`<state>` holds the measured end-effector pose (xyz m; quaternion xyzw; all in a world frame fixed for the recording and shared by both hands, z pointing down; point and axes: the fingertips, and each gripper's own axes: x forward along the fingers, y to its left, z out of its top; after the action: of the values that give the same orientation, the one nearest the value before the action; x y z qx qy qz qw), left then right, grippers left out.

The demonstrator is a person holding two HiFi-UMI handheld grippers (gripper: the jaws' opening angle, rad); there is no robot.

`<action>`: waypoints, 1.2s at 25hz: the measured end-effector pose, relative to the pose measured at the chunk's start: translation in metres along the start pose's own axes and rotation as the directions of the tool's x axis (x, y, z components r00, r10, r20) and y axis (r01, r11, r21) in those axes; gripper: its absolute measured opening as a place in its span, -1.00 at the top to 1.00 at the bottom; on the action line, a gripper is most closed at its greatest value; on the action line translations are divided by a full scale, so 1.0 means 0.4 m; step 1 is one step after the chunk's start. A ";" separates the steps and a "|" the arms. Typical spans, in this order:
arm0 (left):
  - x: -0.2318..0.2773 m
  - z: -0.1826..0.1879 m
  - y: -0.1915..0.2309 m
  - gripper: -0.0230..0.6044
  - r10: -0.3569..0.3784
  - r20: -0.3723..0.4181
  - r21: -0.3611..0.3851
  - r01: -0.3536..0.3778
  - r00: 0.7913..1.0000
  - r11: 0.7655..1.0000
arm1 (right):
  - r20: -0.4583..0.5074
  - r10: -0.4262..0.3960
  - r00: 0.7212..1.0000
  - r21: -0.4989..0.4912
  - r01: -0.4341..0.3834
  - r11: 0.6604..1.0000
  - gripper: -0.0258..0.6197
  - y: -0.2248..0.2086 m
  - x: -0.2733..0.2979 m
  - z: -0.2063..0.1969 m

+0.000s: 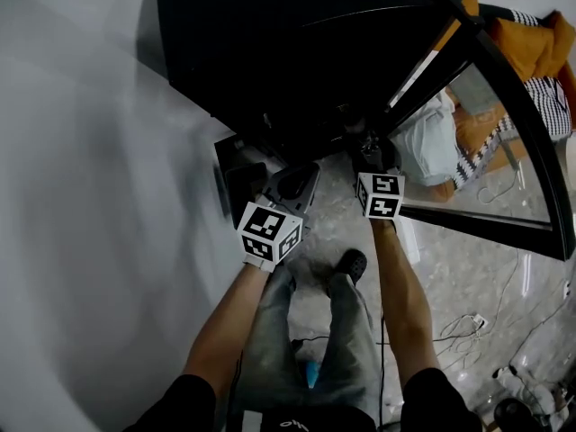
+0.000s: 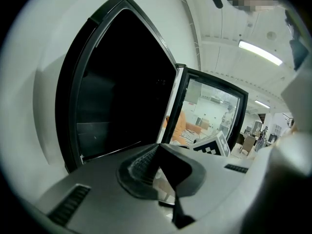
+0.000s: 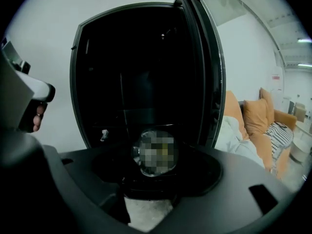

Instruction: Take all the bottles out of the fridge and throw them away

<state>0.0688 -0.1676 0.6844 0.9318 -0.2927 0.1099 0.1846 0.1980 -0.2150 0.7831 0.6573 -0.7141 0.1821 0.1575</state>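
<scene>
A person stands facing an open black fridge (image 1: 270, 52) with a claw in each hand. The right claw (image 3: 156, 173) holds a round, clear bottle (image 3: 155, 152), seen end-on between jaws that are spread wide around it. Straight ahead of this claw, beyond the bottle, is the fridge's dark interior. The glass door (image 3: 207, 82) stands swung open just to the claw's right. Further right, past the door, is an orange sofa (image 3: 253, 118) with cushions.

The left claw (image 2: 158, 149) is narrow, and its ridged pads meet at the tips. The dark fridge opening lies ahead of it and to its left, with the door ahead to its right.

From above, the two claws sit side by side, in front of the person's grey trouser legs (image 1: 346, 349) and a black shoe (image 1: 353, 261).
</scene>
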 end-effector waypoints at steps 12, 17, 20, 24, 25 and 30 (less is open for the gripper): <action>-0.103 0.115 -0.114 0.93 0.052 -0.028 -0.036 -0.053 0.998 0.998 | -0.088 0.040 0.995 0.021 -0.039 0.999 -0.02 0.019 -0.257 0.080; -0.158 0.218 -0.172 0.93 0.078 -0.016 -0.035 -0.078 0.997 0.996 | -0.105 0.053 0.993 0.025 -0.051 0.998 -0.02 0.012 -0.393 0.170; -0.186 0.276 -0.206 0.93 0.095 0.004 -0.030 -0.095 0.995 0.995 | -0.104 0.069 0.992 0.016 -0.068 0.998 -0.02 0.012 -0.456 0.219; -0.219 0.332 -0.230 0.93 0.126 0.033 -0.038 -0.125 0.991 0.991 | -0.089 0.103 0.991 -0.007 -0.104 0.995 -0.02 0.032 -0.506 0.286; -0.226 0.339 -0.231 0.93 0.137 0.037 -0.042 -0.135 0.990 0.990 | -0.087 0.112 0.990 -0.012 -0.114 0.993 -0.02 0.039 -0.513 0.298; -0.265 0.364 -0.216 0.93 0.189 0.055 -0.055 -0.186 0.980 0.981 | -0.081 0.154 0.985 -0.032 -0.157 0.987 -0.02 0.068 -0.521 0.341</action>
<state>0.0480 -0.1077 0.4951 0.8980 -0.3872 0.0917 0.1877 0.1908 -0.0931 0.5642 0.5887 -0.7600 0.2056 0.1832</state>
